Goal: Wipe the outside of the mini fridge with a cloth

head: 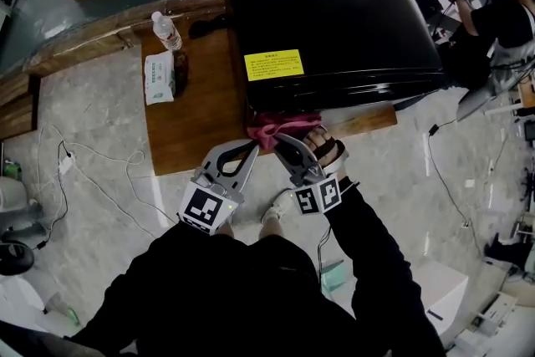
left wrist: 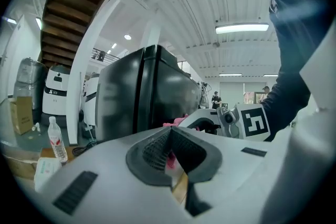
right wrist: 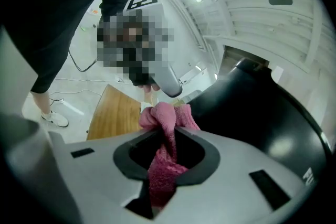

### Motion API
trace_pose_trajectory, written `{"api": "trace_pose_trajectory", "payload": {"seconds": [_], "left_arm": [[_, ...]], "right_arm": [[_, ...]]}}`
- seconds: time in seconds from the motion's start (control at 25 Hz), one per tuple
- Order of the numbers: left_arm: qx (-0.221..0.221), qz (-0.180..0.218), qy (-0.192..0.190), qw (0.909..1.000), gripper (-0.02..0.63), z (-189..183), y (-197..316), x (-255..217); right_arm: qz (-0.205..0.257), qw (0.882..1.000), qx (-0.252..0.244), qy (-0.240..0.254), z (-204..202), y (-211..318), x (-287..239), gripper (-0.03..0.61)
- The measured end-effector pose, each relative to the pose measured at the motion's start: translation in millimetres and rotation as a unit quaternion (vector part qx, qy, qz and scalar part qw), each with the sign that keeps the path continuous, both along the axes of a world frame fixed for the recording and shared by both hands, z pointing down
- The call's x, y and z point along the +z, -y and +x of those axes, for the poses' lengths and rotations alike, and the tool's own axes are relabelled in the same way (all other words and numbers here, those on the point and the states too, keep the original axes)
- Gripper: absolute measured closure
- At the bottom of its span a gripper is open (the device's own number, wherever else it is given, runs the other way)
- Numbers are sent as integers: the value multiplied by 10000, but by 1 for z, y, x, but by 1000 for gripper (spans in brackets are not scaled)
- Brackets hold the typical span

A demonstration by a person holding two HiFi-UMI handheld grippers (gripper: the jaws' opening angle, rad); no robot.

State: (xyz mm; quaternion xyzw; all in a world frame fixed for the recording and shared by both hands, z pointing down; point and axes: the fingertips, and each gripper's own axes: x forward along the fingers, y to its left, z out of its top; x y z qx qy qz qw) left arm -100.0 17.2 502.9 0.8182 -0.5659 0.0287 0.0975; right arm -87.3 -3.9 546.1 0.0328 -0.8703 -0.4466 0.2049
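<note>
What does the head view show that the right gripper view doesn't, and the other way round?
Only the head view: the water bottle, the tissue pack and the yellow label. Only the right gripper view: the pink cloth running down between the jaws of the right gripper, clamped there. Both: the black mini fridge, the cloth and the wooden table.

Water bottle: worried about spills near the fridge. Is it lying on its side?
No, the water bottle stands upright on the wooden table, cap up.
</note>
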Motion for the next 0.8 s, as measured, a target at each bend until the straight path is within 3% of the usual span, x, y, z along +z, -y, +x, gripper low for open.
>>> {"api": "trace_pose_trajectory", "payload": {"seconds": [0.44, 0.8], "left_arm": [[-347, -966, 131, 9946, 607, -7, 9, 111], [-514, -1207, 157, 9912, 607, 0, 0, 133]], "right_arm": [[-380, 9963, 24, -770, 2, 2, 116, 505], [-767, 9847, 195, -1552, 4, 4, 215, 505]]}}
